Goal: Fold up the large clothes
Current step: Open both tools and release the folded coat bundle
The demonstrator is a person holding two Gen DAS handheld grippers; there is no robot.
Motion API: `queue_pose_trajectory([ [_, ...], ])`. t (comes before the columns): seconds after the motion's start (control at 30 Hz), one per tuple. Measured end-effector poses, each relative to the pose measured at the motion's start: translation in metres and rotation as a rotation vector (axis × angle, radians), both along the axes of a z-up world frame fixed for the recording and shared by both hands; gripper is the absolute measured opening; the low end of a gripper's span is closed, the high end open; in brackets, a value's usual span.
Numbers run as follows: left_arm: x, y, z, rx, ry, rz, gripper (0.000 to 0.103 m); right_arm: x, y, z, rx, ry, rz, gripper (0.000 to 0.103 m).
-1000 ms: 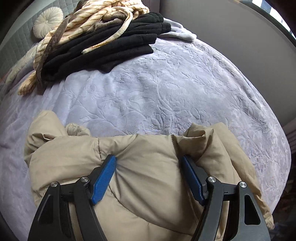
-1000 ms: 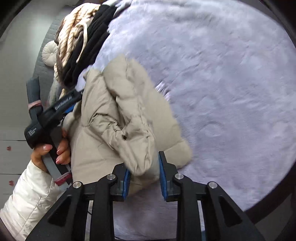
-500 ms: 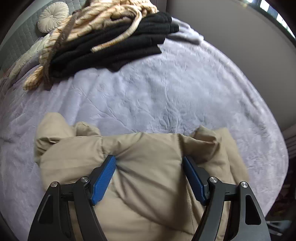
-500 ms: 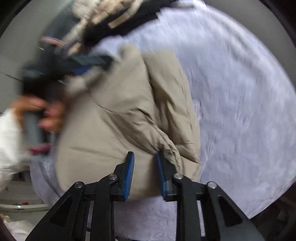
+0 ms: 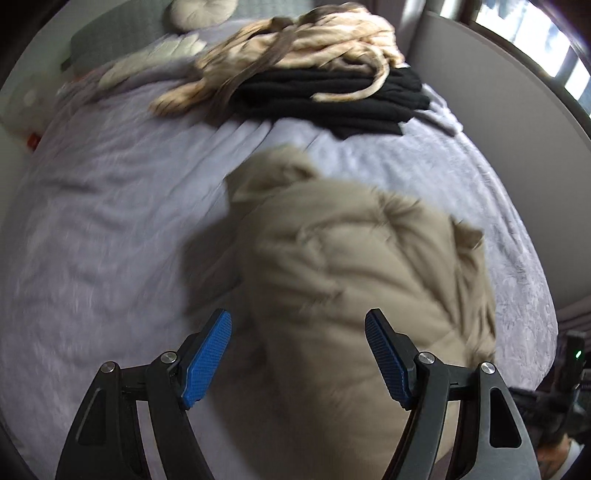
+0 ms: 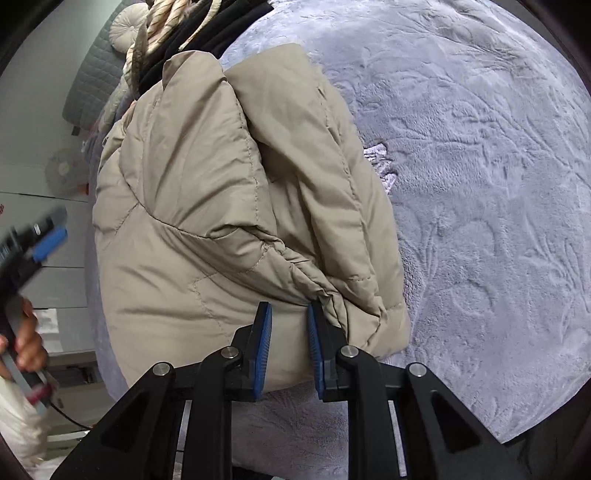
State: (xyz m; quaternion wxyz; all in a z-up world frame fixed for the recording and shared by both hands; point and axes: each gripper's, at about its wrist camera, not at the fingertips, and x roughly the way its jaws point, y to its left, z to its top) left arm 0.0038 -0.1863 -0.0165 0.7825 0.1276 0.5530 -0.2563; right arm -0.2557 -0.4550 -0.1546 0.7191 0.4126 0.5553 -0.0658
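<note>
A beige puffer jacket (image 6: 229, 206) lies folded in a bundle on the lavender bed cover (image 6: 480, 184); it also shows, blurred, in the left wrist view (image 5: 351, 266). My left gripper (image 5: 297, 354) is open and lifted above the jacket's near part, its blue pads clear of the fabric. My right gripper (image 6: 288, 345) has its jaws a narrow gap apart at the jacket's near edge, with a fold of fabric just ahead of the tips. The left gripper also shows at the left edge of the right wrist view (image 6: 40, 240), away from the jacket.
A pile of black clothes (image 5: 332, 99) with a cream striped garment (image 5: 306, 51) on top lies at the far end of the bed. A round cushion (image 5: 199, 11) rests against the grey headboard. The bed edge and a wall (image 5: 498, 110) run along the right.
My left gripper has let go of the jacket, lifted and swung left. My right gripper has loosened its grip; the jacket now lies as a settled bundle.
</note>
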Motion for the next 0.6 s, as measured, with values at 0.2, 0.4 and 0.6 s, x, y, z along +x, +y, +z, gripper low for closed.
queue_pose_trajectory([
  [0.2,-0.009,0.039,-0.035,-0.001,0.118,0.092,0.103,0.013,-0.017,0.045,-0.061,-0.031,0.032,0.033],
  [0.4,-0.01,0.045,-0.047,-0.044,0.127,0.121,0.103,0.058,-0.024,0.075,-0.076,-0.135,0.098,0.068],
  [0.6,0.007,0.052,-0.063,-0.072,0.185,0.185,0.103,0.123,-0.025,0.011,0.153,-0.055,0.075,0.063],
])
